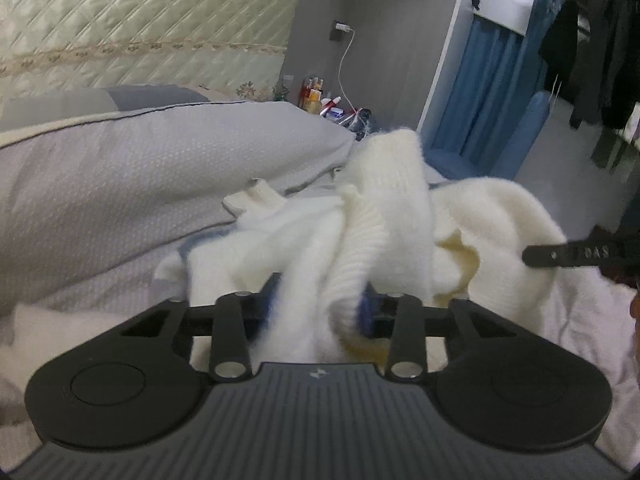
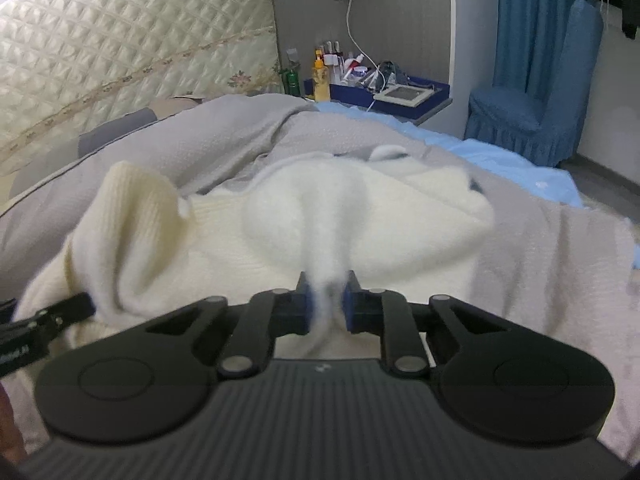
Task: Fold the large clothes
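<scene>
Left wrist: left gripper point(image 1: 320, 312) pinching a thick bunch of the white knit sweater point(image 1: 400, 216), heaped mid-bed point(image 1: 100, 200) beside the grey pillow point(image 1: 168, 148). Right wrist: right gripper point(image 2: 327, 300) pressed onto a thin fold of sweater point(image 2: 360, 216). Soft, fluffy, light, probably stretchy and limp; best taken by ribbed hem or shoulder seams, not loose bunches.
</scene>
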A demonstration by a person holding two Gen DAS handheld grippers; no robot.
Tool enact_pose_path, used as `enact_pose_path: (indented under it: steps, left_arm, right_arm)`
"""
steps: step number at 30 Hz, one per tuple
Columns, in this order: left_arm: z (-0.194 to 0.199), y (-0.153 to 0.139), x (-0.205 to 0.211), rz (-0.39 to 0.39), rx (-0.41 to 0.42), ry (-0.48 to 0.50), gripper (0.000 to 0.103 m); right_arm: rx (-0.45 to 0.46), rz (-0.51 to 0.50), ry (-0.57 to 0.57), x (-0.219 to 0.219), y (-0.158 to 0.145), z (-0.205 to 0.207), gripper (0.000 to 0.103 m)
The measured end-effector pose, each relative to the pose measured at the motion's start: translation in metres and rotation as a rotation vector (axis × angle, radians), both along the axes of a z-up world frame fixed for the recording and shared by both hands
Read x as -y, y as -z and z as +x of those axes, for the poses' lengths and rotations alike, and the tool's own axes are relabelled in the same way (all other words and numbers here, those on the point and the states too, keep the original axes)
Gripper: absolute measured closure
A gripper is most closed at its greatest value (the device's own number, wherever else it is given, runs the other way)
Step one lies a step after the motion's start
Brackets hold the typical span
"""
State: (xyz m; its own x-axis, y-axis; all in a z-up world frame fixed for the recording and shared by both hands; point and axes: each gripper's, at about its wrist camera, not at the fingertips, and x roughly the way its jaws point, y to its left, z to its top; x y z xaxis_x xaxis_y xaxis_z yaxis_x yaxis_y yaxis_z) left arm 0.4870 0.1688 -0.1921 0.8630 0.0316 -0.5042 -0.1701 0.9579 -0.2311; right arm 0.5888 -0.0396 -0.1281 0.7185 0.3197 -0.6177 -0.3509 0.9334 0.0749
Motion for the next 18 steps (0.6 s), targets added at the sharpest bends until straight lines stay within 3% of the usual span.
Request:
enact_pose_path:
  steps: [5,8,14,18]
  left_arm:
    - [-0.03,-0.018,0.002,-0.081,0.043,0.006,0.071]
    - [-0.054,-0.028,0.015,-0.066,0.057,0.042,0.073]
    - [-0.108,-0.047,0.022,-0.115,0.081,0.066,0.075]
    - [-0.149,-0.062,0.038,-0.092,0.1,0.088,0.077]
  right_arm:
    - [0.07,-0.04,-0.026,0.007,-0.027,-0.047,0.088]
    - [0.095,-0.002,0.008,0.022,-0.038,-0.079,0.089]
    - [0.134,0.036,0.036,0.045,-0.044,-0.149,0.089]
    - [0.142,0.131,0.077,0.077,-0.04,-0.197,0.089]
